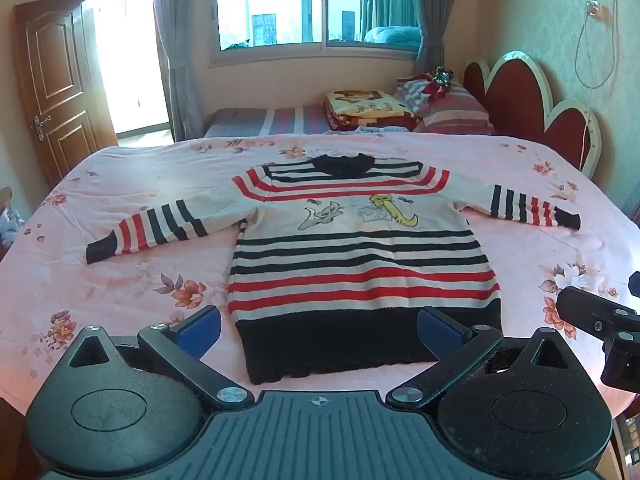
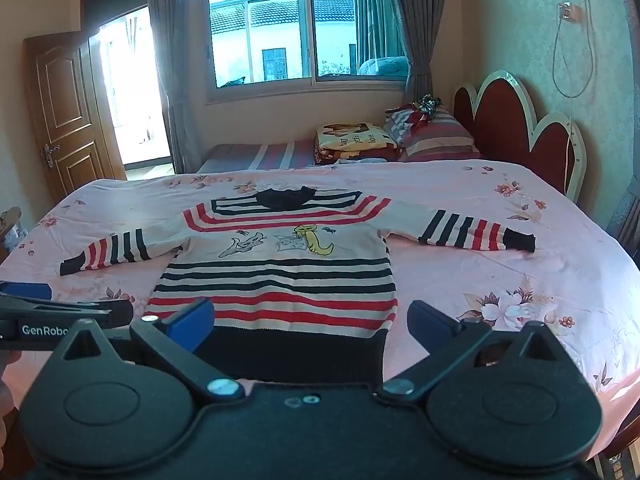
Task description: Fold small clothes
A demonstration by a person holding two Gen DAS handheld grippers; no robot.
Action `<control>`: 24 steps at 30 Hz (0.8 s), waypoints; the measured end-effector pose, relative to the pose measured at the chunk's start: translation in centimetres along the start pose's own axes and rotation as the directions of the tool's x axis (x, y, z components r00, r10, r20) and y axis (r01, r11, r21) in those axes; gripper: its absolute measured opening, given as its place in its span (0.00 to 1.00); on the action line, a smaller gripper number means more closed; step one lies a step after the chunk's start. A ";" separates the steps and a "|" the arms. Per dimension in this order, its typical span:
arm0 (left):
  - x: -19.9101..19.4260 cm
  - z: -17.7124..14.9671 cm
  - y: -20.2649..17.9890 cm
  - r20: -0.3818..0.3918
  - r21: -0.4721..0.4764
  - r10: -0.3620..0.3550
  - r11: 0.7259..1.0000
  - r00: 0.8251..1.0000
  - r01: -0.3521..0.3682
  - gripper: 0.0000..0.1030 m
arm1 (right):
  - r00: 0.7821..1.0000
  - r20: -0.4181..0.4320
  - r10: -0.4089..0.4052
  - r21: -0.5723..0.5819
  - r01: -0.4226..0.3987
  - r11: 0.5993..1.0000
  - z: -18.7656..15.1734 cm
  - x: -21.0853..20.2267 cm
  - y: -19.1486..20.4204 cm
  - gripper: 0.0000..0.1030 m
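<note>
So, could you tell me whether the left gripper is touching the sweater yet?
Apart. In the left wrist view the left gripper has its jaws wide open, hanging above the sweater hem with nothing pinched.

A pink floral bedsheet (image 1: 120, 208), striped pillow (image 1: 452, 116) (beside a folded blanket (image 1: 364, 110)), wooden door (image 1: 56, 80).

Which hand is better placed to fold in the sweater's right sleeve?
Right, probably. The right hand-held gripper is open above the hem nearer that sleeve; the left hand-held gripper, also open, sits farther left. The sweater lies flat, unfolded.
</note>
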State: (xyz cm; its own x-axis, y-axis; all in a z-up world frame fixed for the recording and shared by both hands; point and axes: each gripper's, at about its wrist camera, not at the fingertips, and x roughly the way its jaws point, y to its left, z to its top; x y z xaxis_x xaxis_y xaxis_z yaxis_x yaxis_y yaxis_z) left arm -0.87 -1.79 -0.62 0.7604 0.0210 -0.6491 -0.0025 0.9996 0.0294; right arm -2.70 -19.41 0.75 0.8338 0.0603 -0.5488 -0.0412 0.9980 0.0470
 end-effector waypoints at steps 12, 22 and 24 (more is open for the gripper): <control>0.8 0.3 0.1 0.002 0.005 0.002 1.000 1.000 -0.002 1.00 | 1.000 0.003 -0.004 0.003 0.004 1.000 0.1 -0.1 0.2 0.99; 0.9 0.2 0.0 0.001 0.005 0.002 1.000 1.000 -0.002 1.00 | 1.000 0.003 -0.005 0.007 0.005 1.000 -0.1 0.4 0.3 0.99; 0.8 0.3 0.0 0.003 0.006 0.001 1.000 1.000 -0.001 1.00 | 1.000 -0.001 -0.005 0.008 0.005 1.000 0.0 0.5 0.3 0.99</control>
State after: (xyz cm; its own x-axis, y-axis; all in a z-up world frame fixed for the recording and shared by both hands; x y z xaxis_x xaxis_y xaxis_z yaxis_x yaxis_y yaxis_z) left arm -0.08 -1.75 -0.97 0.7622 0.0219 -0.6470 0.0005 0.9994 0.0344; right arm -2.30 -19.13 0.43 0.8336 0.0554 -0.5496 -0.0326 0.9982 0.0510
